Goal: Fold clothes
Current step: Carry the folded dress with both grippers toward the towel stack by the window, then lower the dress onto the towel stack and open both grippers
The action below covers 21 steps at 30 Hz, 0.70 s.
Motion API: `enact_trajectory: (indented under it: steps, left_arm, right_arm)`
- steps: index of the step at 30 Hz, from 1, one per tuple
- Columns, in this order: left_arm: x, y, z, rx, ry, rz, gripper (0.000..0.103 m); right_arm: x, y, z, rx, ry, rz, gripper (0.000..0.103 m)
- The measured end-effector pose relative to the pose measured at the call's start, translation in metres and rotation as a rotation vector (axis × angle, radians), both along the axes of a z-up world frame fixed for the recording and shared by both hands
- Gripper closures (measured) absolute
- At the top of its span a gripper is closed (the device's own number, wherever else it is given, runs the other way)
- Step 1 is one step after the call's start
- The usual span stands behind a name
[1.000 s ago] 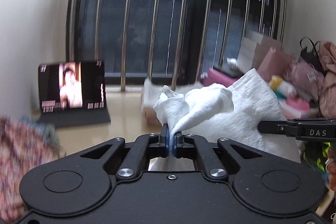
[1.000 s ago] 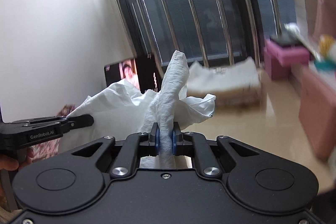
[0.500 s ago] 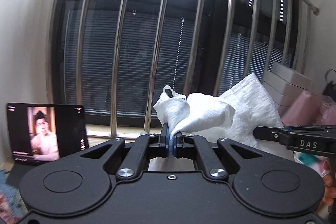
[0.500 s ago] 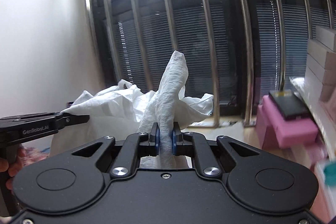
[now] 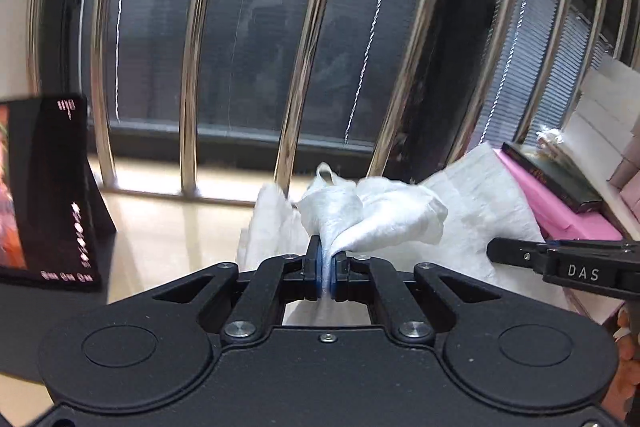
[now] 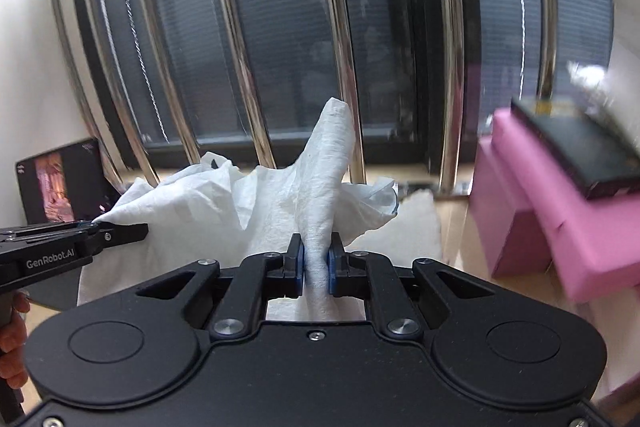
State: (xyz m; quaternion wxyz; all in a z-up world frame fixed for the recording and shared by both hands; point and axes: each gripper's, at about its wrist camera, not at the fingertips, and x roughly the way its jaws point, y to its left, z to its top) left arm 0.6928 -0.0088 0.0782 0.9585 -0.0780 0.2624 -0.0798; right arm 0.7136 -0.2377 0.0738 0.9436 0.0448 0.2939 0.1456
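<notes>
Garment: white crinkled cloth garment [image 5: 472,203], held up off the glossy beige floor [image 5: 168,227] between the two grippers, in front of the barred window; carried by two bunched parts, I judge so it hangs spread and can be laid flat for a fold.
Window: dark glass behind upright steel bars [image 5: 304,39], backdrop only.
Boxes: pink rectangular box [image 6: 560,211] with a black flat case [image 6: 576,147] on it, to the right, apart from the cloth.
Tablet: black propped tablet [image 5: 44,187] on the floor at left, clear of the cloth.
Left gripper [image 5: 328,267]: blue pads pressed together on a thin gather of cloth.
Right gripper [image 6: 316,263]: pads pinching a thicker rolled ridge of the cloth, which stands up above them.
</notes>
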Motion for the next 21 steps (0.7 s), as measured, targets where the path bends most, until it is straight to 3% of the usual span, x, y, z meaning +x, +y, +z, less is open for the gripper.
enact_trajectory:
  steps: [7,9,10,12,14,21]
  left_arm:
    - [0.024,0.008,-0.02,-0.037,0.072,0.04,0.098]
    - [0.03,0.011,-0.025,-0.043,0.085,0.059,0.094]
    - [0.032,0.012,-0.027,-0.044,0.088,0.069,0.09]
    - [0.031,0.015,-0.024,-0.031,0.073,0.09,0.06]
    - [0.029,0.017,-0.021,-0.013,0.049,0.116,0.044]
    - [0.031,0.023,-0.014,0.029,0.022,0.22,0.044]
  right_arm:
    - [0.025,-0.003,-0.025,-0.007,0.061,-0.03,0.092]
    - [0.035,-0.006,-0.029,0.012,0.105,-0.048,0.087]
    - [0.036,-0.008,-0.029,0.018,0.119,-0.062,0.085]
    - [0.036,-0.013,-0.03,0.026,0.135,-0.095,0.072]
    - [0.031,-0.018,-0.029,0.027,0.111,-0.127,0.065]
    - [0.011,-0.025,-0.016,-0.002,-0.044,-0.179,0.057]
